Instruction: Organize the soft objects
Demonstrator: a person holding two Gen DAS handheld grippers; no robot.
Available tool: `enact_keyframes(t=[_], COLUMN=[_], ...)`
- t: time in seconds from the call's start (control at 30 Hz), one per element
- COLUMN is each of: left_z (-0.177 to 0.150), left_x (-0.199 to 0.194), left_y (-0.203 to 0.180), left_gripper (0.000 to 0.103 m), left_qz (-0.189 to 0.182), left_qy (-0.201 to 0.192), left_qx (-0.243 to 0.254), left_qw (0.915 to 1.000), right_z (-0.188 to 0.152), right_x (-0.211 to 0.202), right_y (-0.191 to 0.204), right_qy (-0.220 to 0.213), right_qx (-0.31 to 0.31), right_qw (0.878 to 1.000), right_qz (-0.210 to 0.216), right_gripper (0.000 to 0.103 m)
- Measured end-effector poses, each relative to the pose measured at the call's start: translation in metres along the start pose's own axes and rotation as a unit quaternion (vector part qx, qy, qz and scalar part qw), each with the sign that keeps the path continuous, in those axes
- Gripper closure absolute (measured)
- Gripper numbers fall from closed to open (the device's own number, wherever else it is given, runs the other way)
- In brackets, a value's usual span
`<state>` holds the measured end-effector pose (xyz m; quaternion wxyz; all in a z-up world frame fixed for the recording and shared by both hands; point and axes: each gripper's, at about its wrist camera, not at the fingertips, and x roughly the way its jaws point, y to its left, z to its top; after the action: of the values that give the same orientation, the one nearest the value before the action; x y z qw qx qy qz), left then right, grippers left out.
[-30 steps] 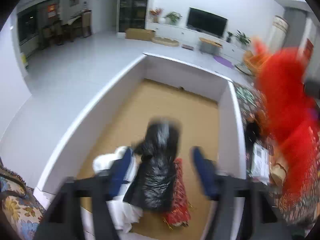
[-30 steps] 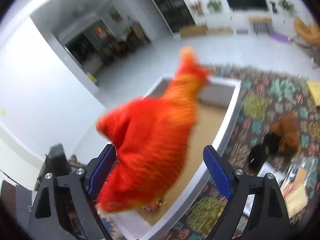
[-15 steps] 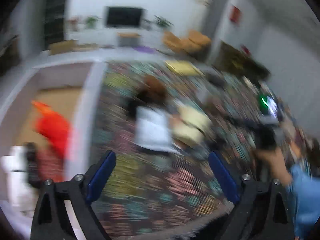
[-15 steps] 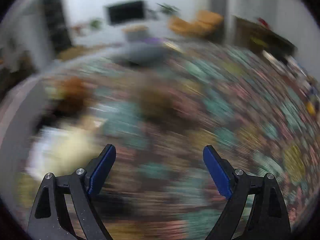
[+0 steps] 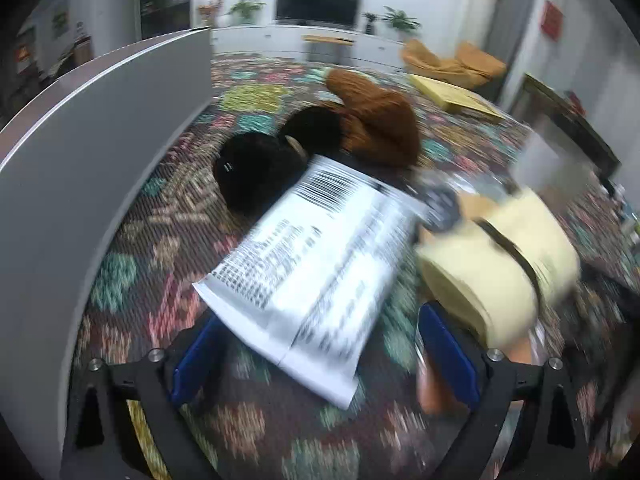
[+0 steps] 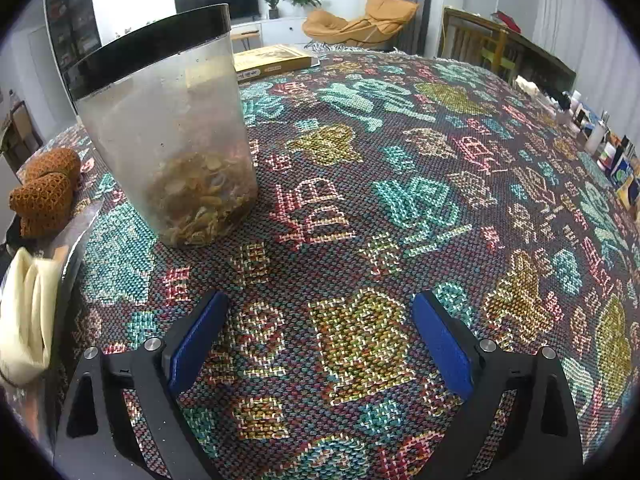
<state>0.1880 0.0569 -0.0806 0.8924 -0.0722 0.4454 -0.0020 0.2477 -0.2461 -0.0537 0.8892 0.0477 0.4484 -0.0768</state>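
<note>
a: left wrist view first. my left gripper (image 5: 320,354) low centre, jaws have just been opening, now wide, gripping nothing; near end of a white printed pouch (image 5: 316,256) lies between them, untouched.

b: soft stuff?

a: black plush (image 5: 256,168) and brown plush (image 5: 376,120) upper centre, touching, just beside the white bin wall (image 5: 80,152) at left. pale yellow cloth bundle (image 5: 500,256) right of centre. all light and squashy i'd guess; pinch the thick middle, not loose edges. pouch likely slippery.

b: right wrist view?

a: right gripper (image 6: 320,340) low centre, spread wide, empty, over the woven cloth (image 6: 400,184). clear canister (image 6: 168,128) upper left, rigid. brown knit toy (image 6: 44,196) far left edge, yellow bundle lower left.
</note>
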Motion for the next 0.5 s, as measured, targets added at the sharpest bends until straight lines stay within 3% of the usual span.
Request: enact_keyframes(t=[0.03, 0.13, 0.5], left_z=[0.008, 0.021, 0.02], left_x=[0.01, 0.025, 0.025], left_y=[0.001, -0.01, -0.009], left_gripper=[0.0, 0.0, 0.0], left_qz=[0.013, 0.059, 0.058], left_qy=[-0.001, 0.012, 0.012], left_qx=[0.002, 0.034, 0.027], left_qw=[0.9999, 0.9976, 0.9979], right_z=[-0.004, -0.004, -0.004], right_x=[-0.007, -0.006, -0.007], right_y=[0.006, 0.005, 0.005], right_qy=[0.0, 0.0, 0.0], right_qx=[0.0, 0.0, -0.001], right_qw=[1.0, 1.0, 1.0], right_qz=[0.0, 0.0, -0.001], right_gripper=[0.007, 0.007, 0.007])
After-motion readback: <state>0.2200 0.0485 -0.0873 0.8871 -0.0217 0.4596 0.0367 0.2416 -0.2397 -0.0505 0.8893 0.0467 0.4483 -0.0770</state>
